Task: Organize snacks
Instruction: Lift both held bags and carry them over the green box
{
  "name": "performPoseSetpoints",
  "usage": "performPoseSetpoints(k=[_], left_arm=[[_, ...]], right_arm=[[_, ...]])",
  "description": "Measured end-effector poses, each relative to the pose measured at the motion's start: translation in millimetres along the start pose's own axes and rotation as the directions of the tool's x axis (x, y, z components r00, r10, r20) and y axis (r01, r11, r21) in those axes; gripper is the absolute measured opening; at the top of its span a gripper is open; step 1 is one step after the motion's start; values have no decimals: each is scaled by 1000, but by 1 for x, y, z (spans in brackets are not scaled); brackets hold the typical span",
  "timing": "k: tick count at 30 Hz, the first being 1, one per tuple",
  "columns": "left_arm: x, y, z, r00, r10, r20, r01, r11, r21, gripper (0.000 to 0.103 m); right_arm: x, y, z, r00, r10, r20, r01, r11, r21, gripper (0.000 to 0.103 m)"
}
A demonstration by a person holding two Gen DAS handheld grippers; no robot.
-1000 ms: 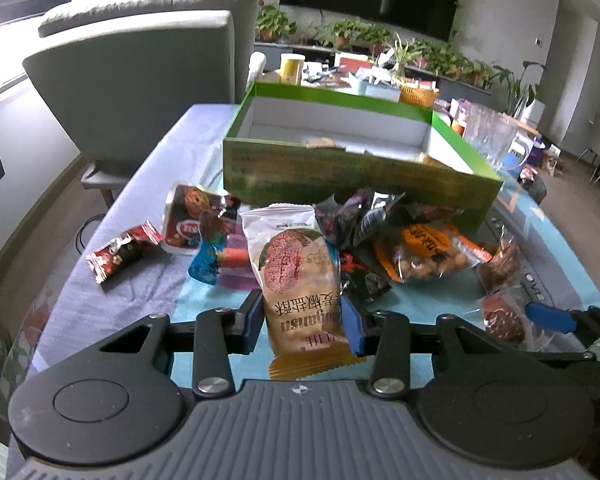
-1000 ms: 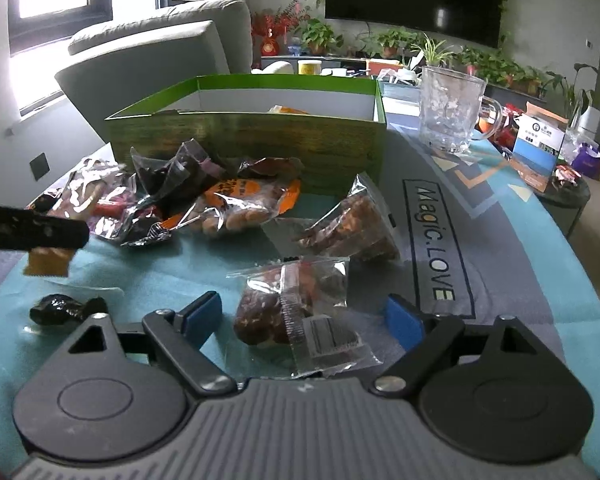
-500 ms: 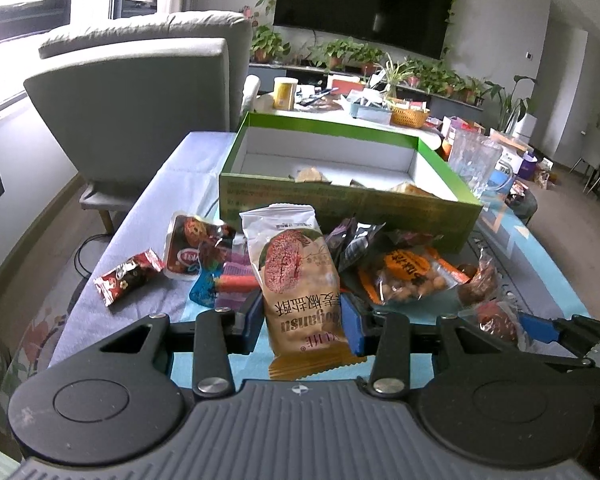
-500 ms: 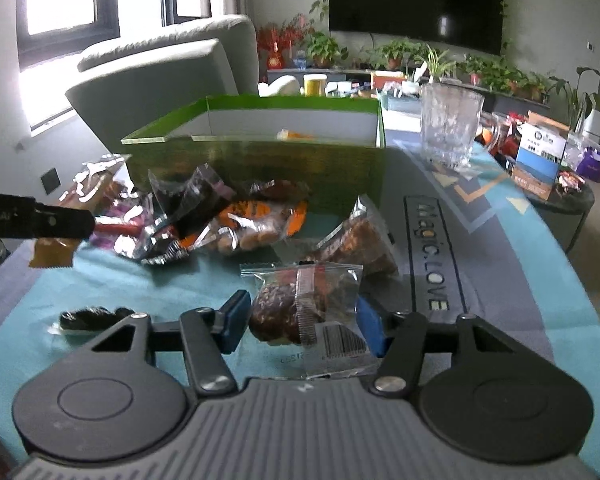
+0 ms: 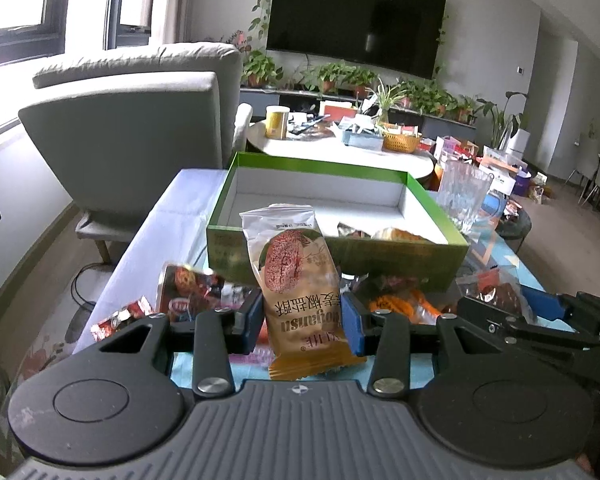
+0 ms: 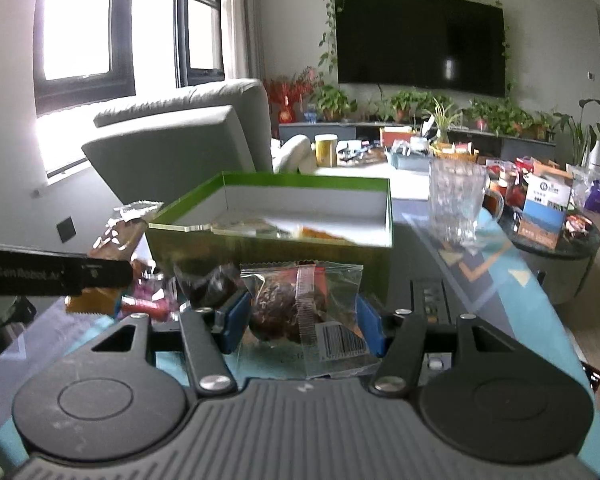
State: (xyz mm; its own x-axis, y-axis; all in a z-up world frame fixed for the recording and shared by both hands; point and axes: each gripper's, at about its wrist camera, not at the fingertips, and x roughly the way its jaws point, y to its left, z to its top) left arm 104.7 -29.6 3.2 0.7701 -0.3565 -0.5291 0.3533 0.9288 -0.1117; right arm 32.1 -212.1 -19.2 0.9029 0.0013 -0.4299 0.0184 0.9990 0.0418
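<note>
Straight ahead of both tongs lay the green box [image 5: 336,258]; left tongs [image 5: 302,324] clenched a biscuit packet [image 5: 300,280], right tongs [image 6: 300,320] a clear pastry bag [image 6: 300,308], neither clearly nearer.

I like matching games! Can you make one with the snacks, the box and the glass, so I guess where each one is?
Things:
1. biscuit packet
2. clear bag of dark snacks
3. green box
4. glass mug

Places:
A. on the table, open, a few snacks inside
B. pinched in the left tool
C. beside the box, to its right
D. pinched in the right tool

Pairs: 1-B, 2-D, 3-A, 4-C
</note>
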Motion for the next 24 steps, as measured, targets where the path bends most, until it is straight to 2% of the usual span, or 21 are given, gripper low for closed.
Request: performPoseSetpoints(k=[24], left_arm=[[44,-12,53,998,11,55,-14,999,42,39]], right_arm=[[38,-11,40,997,19,68,-22,999,39,55]])
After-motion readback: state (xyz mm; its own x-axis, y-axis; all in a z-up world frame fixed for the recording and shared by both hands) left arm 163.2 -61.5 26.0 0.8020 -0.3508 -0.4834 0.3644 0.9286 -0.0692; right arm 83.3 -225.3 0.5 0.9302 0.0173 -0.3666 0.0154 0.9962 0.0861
